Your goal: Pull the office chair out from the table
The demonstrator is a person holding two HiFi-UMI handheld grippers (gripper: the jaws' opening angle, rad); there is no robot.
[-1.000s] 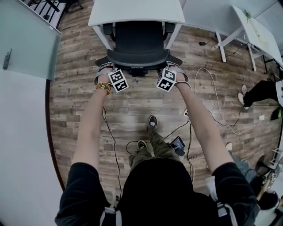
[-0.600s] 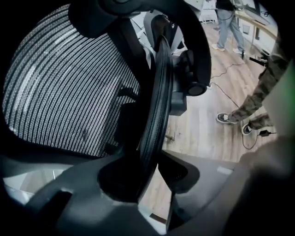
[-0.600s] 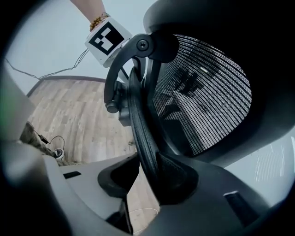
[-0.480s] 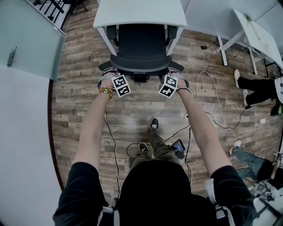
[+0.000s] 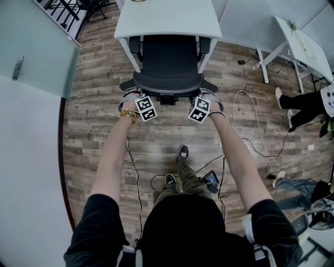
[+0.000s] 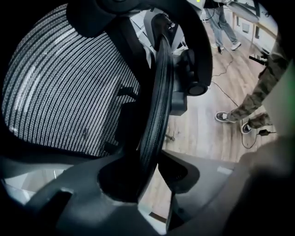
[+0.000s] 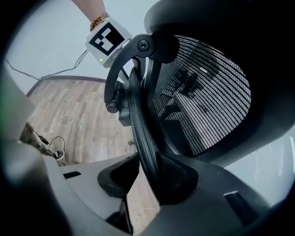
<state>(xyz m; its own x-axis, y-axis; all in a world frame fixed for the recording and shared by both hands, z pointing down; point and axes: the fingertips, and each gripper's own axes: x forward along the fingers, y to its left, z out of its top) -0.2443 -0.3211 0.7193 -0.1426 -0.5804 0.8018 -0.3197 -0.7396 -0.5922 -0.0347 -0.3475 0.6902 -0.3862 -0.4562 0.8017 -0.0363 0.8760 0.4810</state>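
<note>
The wooden floor [image 5: 99,78] lies under everything and stretches out on all sides of the two tools. Beyond the tools stands the white counter [image 5: 167,15]. The black office chair [image 5: 168,55] is between the tools and the counter. Its seat is between the counter's legs with its far end at the counter's edge, and its backrest is on the side of the tools. The mesh of the backrest [image 6: 60,87] fills the space in front of both tools.

The left tool [image 6: 147,159] is at the left end of the backrest's top. The dark rim of the backrest [image 6: 156,106] passes between its jaws. The jaws are released, not clenched: the rim lies against one jaw, and a strip of floor shows between the rim and the other jaw. The right tool [image 7: 147,161] is at the right end and stands the same way, with the rim against one jaw and an open gap to the other.

Behind the tools, the person's shoes [image 5: 182,152] stand on the floor among thin cables [image 5: 245,114]. The marker cube of the left tool [image 7: 108,39] shows beyond the rim in the right gripper view. A beaded bracelet [image 5: 126,116] is on the wrist just behind the left tool.
</note>
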